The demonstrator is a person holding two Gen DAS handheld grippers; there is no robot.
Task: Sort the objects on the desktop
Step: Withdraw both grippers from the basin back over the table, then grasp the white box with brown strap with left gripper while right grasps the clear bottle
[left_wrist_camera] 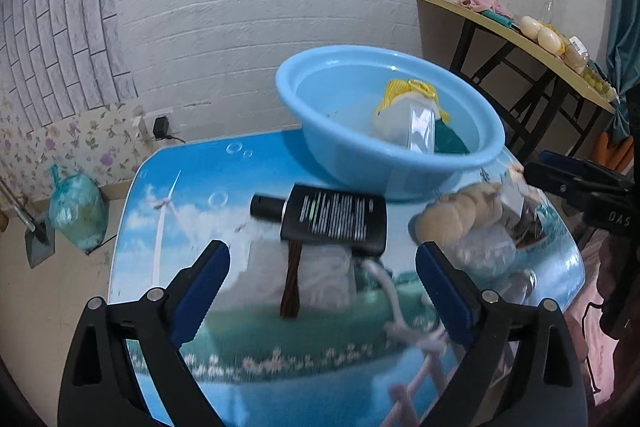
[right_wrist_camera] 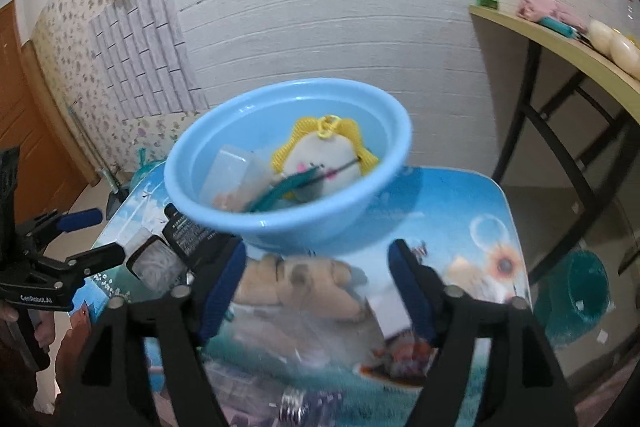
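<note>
A light blue basin (left_wrist_camera: 400,171) (right_wrist_camera: 256,215) stands at the back of a small printed table (left_wrist_camera: 192,187) (right_wrist_camera: 460,211). It holds a yellow-haired doll (right_wrist_camera: 328,163) (left_wrist_camera: 404,95), a clear box (right_wrist_camera: 236,171) and a teal item (left_wrist_camera: 450,143). A black flat bottle (left_wrist_camera: 332,219) (right_wrist_camera: 188,231) lies before the basin, partly on a clear box of white pieces (left_wrist_camera: 320,275) (right_wrist_camera: 154,265). A bagged bread (left_wrist_camera: 464,215) (right_wrist_camera: 304,287) lies at the right. My left gripper (left_wrist_camera: 322,269) is open over the box. My right gripper (right_wrist_camera: 316,275) is open around the bread bag.
A white cord (left_wrist_camera: 394,303) lies on the table's front right. A side table (left_wrist_camera: 516,39) (right_wrist_camera: 560,43) with eggs and cloths stands at the right. A tied green bag (left_wrist_camera: 78,211) sits on the floor at left. A teal bin (right_wrist_camera: 580,295) is right of the table.
</note>
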